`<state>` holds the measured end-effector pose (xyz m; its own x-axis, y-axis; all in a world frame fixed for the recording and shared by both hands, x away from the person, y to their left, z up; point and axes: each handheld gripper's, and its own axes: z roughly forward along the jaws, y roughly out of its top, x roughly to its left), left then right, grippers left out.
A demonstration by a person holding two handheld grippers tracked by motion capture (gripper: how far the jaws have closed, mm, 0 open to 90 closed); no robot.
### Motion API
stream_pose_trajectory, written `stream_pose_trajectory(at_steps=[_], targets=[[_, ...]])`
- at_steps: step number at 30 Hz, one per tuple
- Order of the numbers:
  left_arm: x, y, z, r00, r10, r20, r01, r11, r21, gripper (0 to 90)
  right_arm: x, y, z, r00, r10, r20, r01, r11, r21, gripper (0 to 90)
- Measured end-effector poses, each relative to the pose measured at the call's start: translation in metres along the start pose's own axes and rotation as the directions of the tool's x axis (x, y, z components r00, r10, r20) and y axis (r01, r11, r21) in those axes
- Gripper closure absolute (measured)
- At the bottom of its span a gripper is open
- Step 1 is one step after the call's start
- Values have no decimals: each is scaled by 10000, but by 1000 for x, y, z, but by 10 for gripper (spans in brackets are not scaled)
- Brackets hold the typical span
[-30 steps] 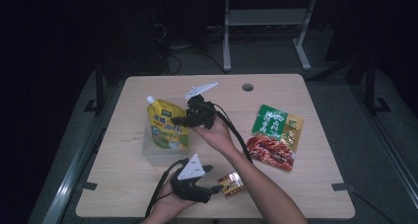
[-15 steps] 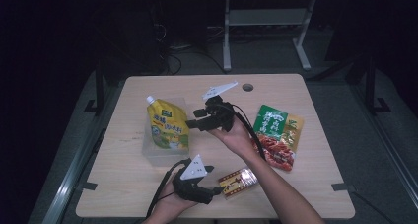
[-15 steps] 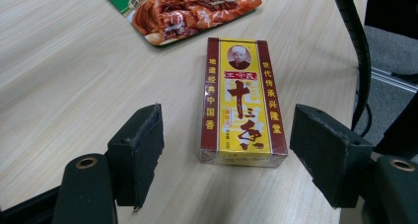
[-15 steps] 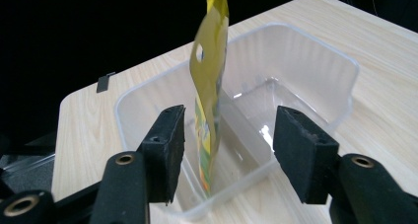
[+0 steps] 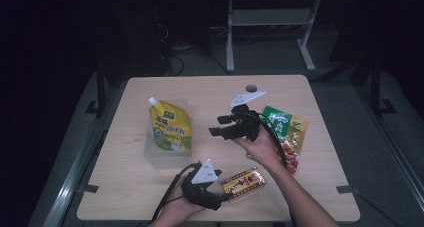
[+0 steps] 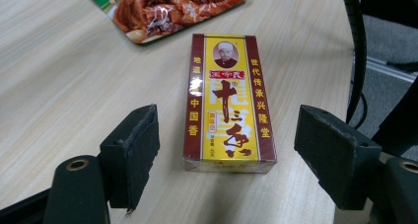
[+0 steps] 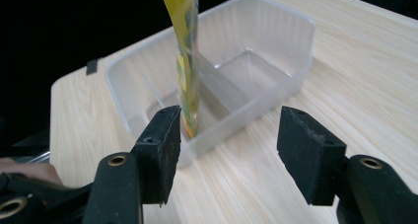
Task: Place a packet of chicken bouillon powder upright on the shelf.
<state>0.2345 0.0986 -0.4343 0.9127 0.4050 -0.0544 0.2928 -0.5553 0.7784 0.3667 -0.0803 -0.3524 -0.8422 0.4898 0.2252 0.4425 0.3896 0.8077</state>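
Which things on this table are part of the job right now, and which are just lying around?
In play: yellow spout pouch standing in the clear plastic tub; spice box between the open left gripper.
Lying about: snack packet.

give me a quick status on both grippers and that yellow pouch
Right gripper open, jaws just widened, nothing between. Yellow pouch upright in clear bin. Left gripper open, spice box between jaws, untouched. Nothing in the way.

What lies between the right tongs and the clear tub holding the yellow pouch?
Nothing: bare wooden table separates the open right tongs from the clear tub where the yellow pouch stands, seen in the right gripper view.
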Motion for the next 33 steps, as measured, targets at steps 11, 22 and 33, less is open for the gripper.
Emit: stream_pose_trajectory(at_steps=[11, 22, 33], targets=[[-1, 2, 14, 9991, 410, -71, -405, 9975, 584, 222, -11, -31, -30, 9976, 446, 535, -451, 9990, 77, 402], [-3, 2, 23, 9963, 849, -158, -830, 9917, 978, 252, -16, -57, -48, 9937, 727, 847, -740, 9972, 119, 387], [-7, 4, 31, 9963, 850, -93, -830, 9878, 1317, 264, -19, -89, -57, 9872, 1199, 1055, -1248, 9913, 415, 365]])
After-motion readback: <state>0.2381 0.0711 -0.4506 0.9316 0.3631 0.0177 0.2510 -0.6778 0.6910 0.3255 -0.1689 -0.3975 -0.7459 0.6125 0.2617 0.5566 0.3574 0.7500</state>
